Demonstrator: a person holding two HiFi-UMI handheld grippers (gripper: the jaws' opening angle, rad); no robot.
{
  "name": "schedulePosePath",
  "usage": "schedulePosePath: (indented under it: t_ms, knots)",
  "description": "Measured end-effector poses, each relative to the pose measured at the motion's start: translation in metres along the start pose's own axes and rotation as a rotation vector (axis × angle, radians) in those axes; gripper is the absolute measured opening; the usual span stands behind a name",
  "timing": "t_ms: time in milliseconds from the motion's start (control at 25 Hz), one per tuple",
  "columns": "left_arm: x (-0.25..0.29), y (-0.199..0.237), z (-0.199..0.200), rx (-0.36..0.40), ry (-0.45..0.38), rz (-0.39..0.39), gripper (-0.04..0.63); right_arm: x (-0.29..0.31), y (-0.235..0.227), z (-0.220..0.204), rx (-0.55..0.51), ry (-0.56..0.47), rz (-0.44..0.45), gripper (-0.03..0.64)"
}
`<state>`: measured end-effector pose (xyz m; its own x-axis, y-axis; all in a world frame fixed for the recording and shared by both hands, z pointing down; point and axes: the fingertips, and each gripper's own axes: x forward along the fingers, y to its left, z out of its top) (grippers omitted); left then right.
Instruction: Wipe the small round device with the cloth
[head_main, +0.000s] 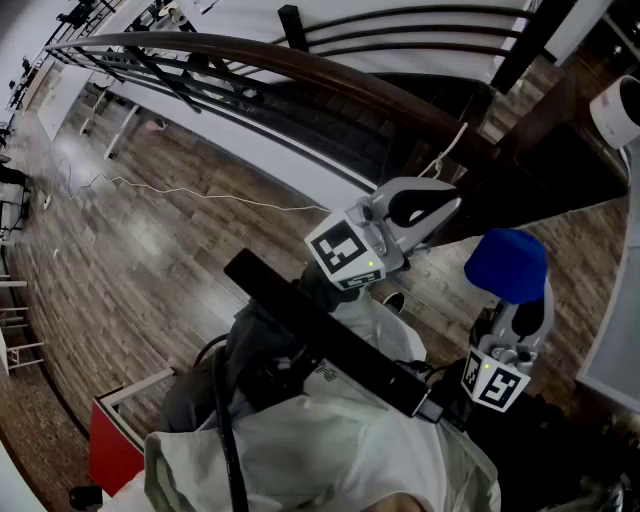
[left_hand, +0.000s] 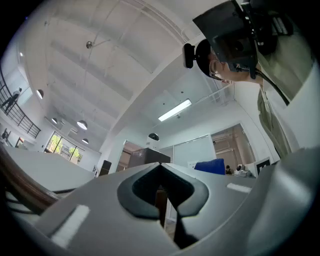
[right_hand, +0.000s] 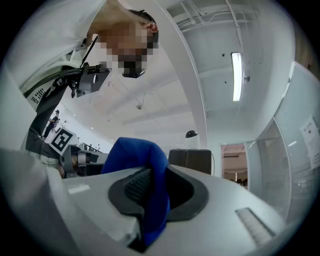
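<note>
- Right gripper (right_hand: 157, 177): jaws clenched on a blue cloth (right_hand: 135, 155). It is pinched by a fold, with the loose bulk bunched above the jaw tips at centre frame.
- Left gripper (left_hand: 161, 180): jaws pressed together, nothing between them.
- Head view: both grippers are held up close to the person's chest, at centre and lower right of the frame. They are above a wooden floor (head_main: 150, 220), and a dark handrail (head_main: 300, 65) arcs across the top.
- Small round device: not identifiable in any view. A white rounded object (head_main: 618, 110) at the upper right edge is cut off and cannot be confirmed as the device.
- Risk 1: the cloth could slip out during wiping, because only a fold is gripped.
- Risk 2: the left gripper cannot steady the device until its jaws part, so a light device could skid under the cloth.
- Risk 3: with the device out of sight, the approach starts blind.
- Count: two grippers, one cloth, one handrail, no confirmed device.
</note>
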<state>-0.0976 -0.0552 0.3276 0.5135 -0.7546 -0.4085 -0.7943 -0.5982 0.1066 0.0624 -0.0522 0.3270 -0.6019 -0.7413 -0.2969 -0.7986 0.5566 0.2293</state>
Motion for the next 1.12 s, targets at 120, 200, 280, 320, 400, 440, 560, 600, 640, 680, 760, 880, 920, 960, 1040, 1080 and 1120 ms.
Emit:
schedulePosePath:
  t_ms: [120, 200, 280, 320, 400, 440, 560, 600, 640, 680, 760, 880, 920, 960, 1040, 1080, 1120]
  knots:
    - [-0.001, -0.001, 0.001, 0.004, -0.003, -0.01, 0.002, 0.0, 0.003, 0.0, -0.003, -0.001, 0.001, 0.055]
    - [-0.002, 0.0, 0.004, 0.01, -0.006, -0.011, 0.002, 0.004, 0.007, 0.0, -0.003, -0.005, 0.011, 0.055]
    - [-0.004, 0.004, 0.007, 0.021, -0.013, -0.002, 0.002, 0.011, 0.011, -0.004, 0.004, -0.012, 0.038, 0.055]
    - [-0.003, 0.007, 0.006, 0.026, -0.016, -0.001, 0.002, 0.015, 0.013, -0.008, 0.007, -0.016, 0.046, 0.055]
    - [0.003, 0.009, 0.0, 0.022, -0.018, -0.028, 0.002, 0.019, 0.013, -0.014, 0.001, -0.013, 0.032, 0.055]
    - [0.008, 0.008, -0.004, 0.018, -0.017, -0.044, 0.002, 0.019, 0.012, -0.016, -0.004, -0.009, 0.022, 0.055]
    - [0.011, 0.002, -0.005, 0.018, -0.007, -0.032, 0.002, 0.016, 0.012, -0.012, -0.006, 0.012, 0.041, 0.055]
    - [0.011, 0.001, -0.003, 0.016, -0.004, -0.026, 0.002, 0.015, 0.013, -0.01, -0.01, 0.02, 0.047, 0.055]
    - [0.011, 0.0, -0.002, 0.011, -0.003, -0.025, 0.002, 0.013, 0.013, -0.008, -0.016, 0.028, 0.047, 0.055]
    - [0.012, 0.0, -0.002, 0.006, -0.003, -0.028, 0.002, 0.012, 0.013, -0.007, -0.023, 0.034, 0.042, 0.055]
    - [0.015, 0.0, 0.0, 0.0, -0.006, -0.043, 0.002, 0.01, 0.011, -0.005, -0.034, 0.04, 0.022, 0.055]
    - [0.02, -0.001, 0.003, -0.002, -0.011, -0.063, 0.002, 0.007, 0.007, -0.002, -0.052, 0.046, -0.003, 0.055]
    - [0.021, -0.001, 0.003, -0.003, -0.012, -0.066, 0.002, 0.007, 0.006, -0.001, -0.06, 0.049, -0.007, 0.055]
    - [0.021, -0.002, 0.004, -0.003, -0.012, -0.07, 0.002, 0.006, 0.004, -0.001, -0.067, 0.052, -0.013, 0.055]
    - [0.023, -0.002, 0.004, -0.003, -0.011, -0.079, 0.002, 0.007, -0.003, -0.001, -0.077, 0.059, -0.03, 0.055]
    - [0.025, -0.002, 0.005, -0.003, -0.011, -0.084, 0.002, 0.009, -0.008, -0.001, -0.088, 0.064, -0.037, 0.055]
    - [0.026, -0.001, 0.005, -0.002, -0.012, -0.089, 0.002, 0.013, -0.013, 0.0, -0.113, 0.071, -0.04, 0.055]
